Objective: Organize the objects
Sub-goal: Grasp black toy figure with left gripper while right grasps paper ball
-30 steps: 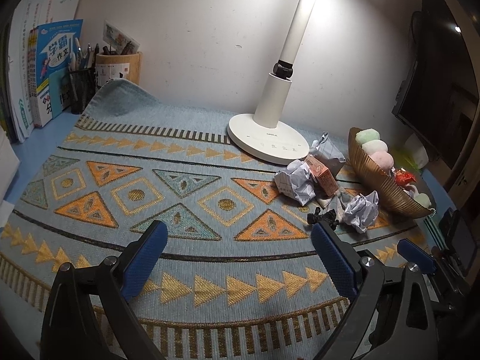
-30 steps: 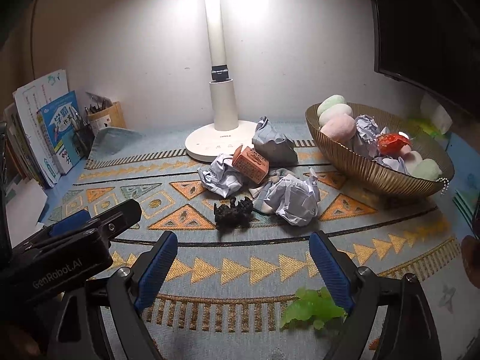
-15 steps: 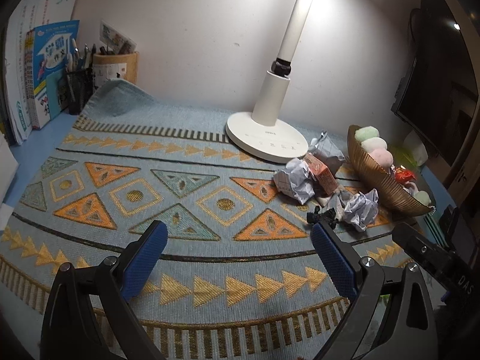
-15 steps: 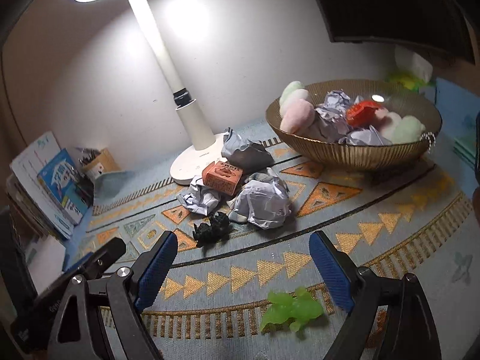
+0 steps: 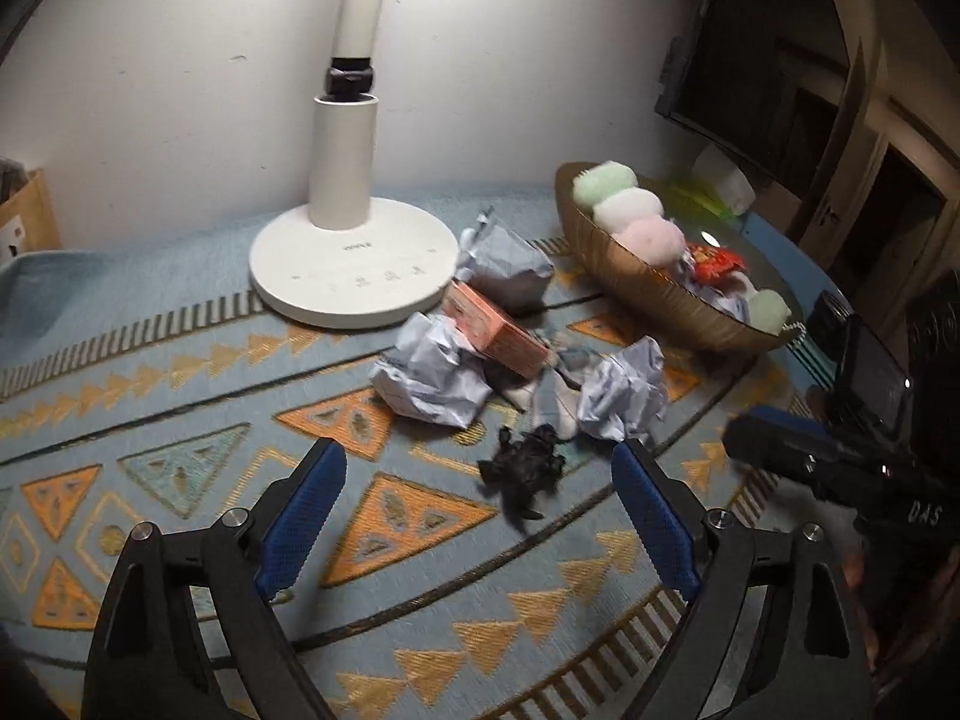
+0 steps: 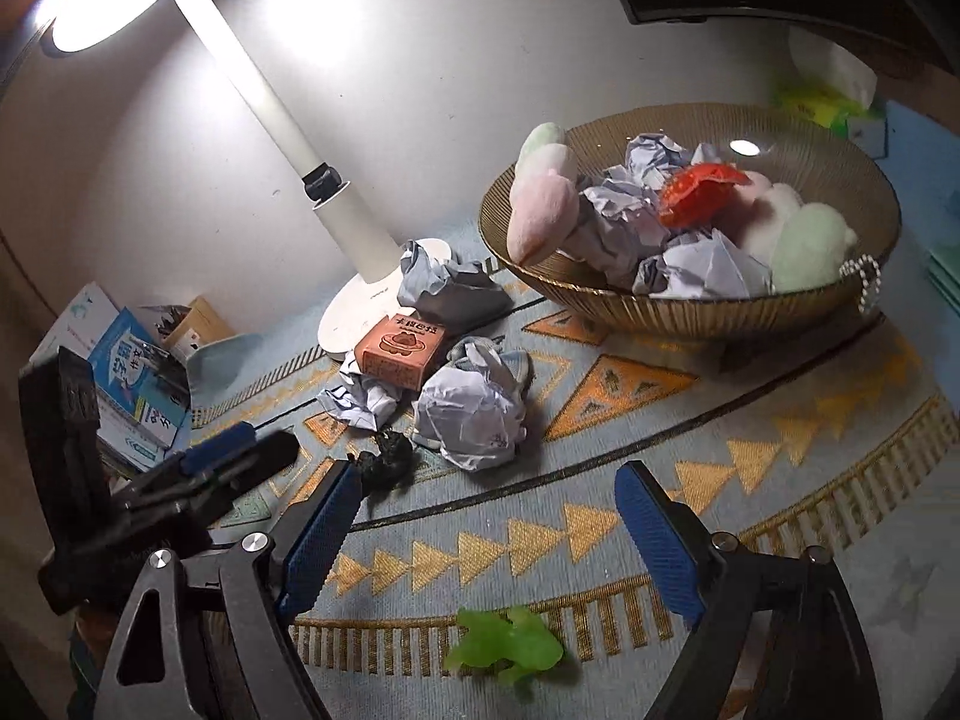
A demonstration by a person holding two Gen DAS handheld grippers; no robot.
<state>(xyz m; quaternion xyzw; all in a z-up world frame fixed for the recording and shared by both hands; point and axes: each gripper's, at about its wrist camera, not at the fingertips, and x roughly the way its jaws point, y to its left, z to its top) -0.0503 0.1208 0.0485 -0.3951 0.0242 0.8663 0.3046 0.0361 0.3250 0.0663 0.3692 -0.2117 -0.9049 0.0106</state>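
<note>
Here, your left claw [image 5: 480, 516] and right claw [image 6: 486, 534] gape empty, the black toy [image 5: 523, 471] lying between the left's fingers.

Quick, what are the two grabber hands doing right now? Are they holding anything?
Left gripper: open, holding nothing, near the black toy.
Right gripper: open, holding nothing.

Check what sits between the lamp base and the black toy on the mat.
In the left wrist view, an orange box resting on crumpled paper lies between the lamp base and the black toy.
</note>
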